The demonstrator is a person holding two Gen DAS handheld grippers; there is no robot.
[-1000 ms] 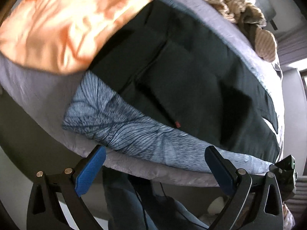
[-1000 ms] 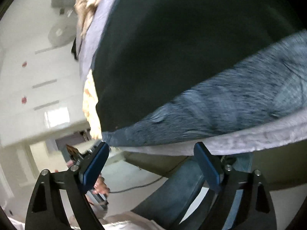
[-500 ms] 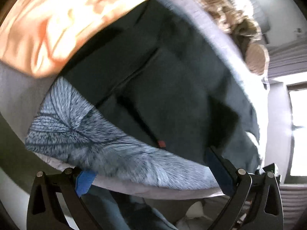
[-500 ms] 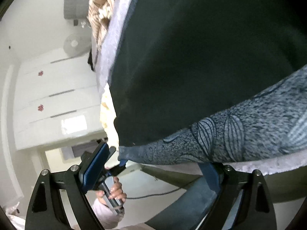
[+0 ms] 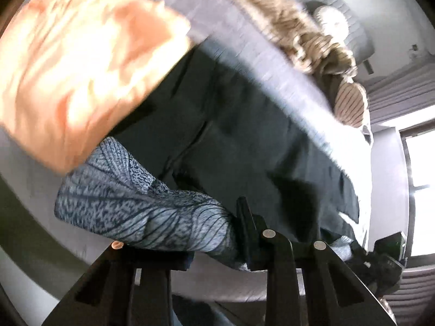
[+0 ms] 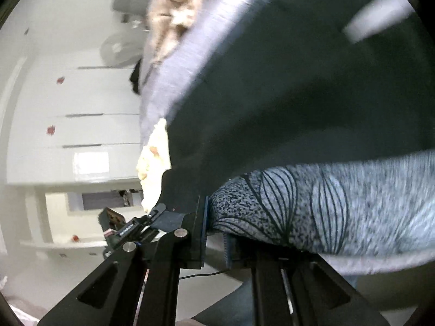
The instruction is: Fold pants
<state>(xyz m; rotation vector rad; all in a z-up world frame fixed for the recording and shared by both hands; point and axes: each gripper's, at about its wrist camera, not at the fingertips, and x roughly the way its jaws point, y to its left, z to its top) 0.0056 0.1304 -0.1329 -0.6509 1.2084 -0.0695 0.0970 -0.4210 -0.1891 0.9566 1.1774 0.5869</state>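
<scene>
while both grippers (image 5: pixel 214 244) (image 6: pixel 217 233) clamp patterned pants (image 5: pixel 141 206) (image 6: pixel 326 203)

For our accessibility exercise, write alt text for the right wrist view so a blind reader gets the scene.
The right gripper is shut on the grey leaf-patterned waistband of dark pants, which lie on a lilac-grey bed cover. White cupboards blur in the background on the left.

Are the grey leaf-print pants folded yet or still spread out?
Cannot tell whether folded: the pants lie in a long strip along the bed edge, each end pinched by a gripper, left and right.
</scene>
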